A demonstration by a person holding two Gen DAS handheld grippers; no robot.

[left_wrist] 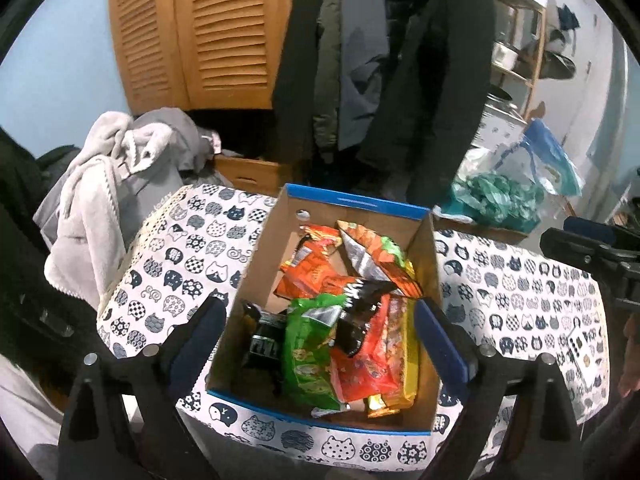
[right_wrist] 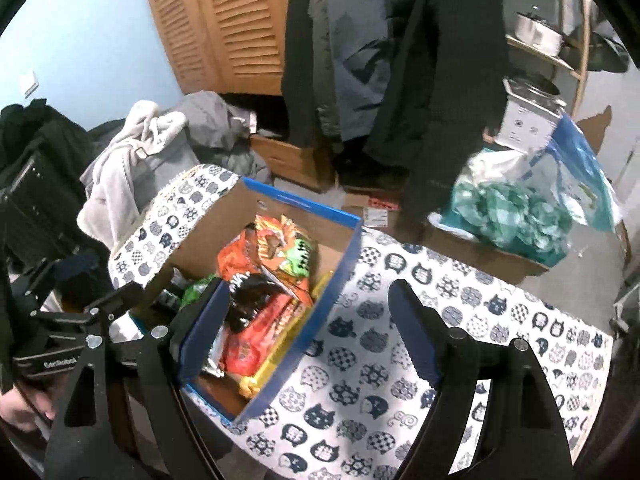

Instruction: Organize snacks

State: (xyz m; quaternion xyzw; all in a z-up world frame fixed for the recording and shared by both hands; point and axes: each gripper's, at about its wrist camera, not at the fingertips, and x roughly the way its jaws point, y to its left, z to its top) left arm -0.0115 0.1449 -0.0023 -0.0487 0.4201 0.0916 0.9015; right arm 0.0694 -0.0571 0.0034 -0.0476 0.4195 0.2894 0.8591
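A blue-rimmed cardboard box [left_wrist: 360, 202] stands on a table with a cat-print cloth [left_wrist: 180, 256]. It holds several snack packets: orange ones [left_wrist: 316, 276], a green one [left_wrist: 310, 352], a red one [left_wrist: 372, 360], a dark one [left_wrist: 360, 312]. My left gripper [left_wrist: 322, 344] hangs open and empty above the box, fingers over its side walls. My right gripper [right_wrist: 310, 340] is open and empty over the box's right wall [right_wrist: 320, 300] and the cloth [right_wrist: 400, 380]. The packets [right_wrist: 272, 264] show in the right wrist view too.
Coats [left_wrist: 400, 60] hang behind the table by a louvred wooden door [left_wrist: 208, 32]. A grey robe [left_wrist: 104, 184] is piled at left. A box with teal and blue bags [left_wrist: 504, 196] stands at right, shelves [left_wrist: 520, 40] behind. The other gripper [left_wrist: 600, 256] shows at right.
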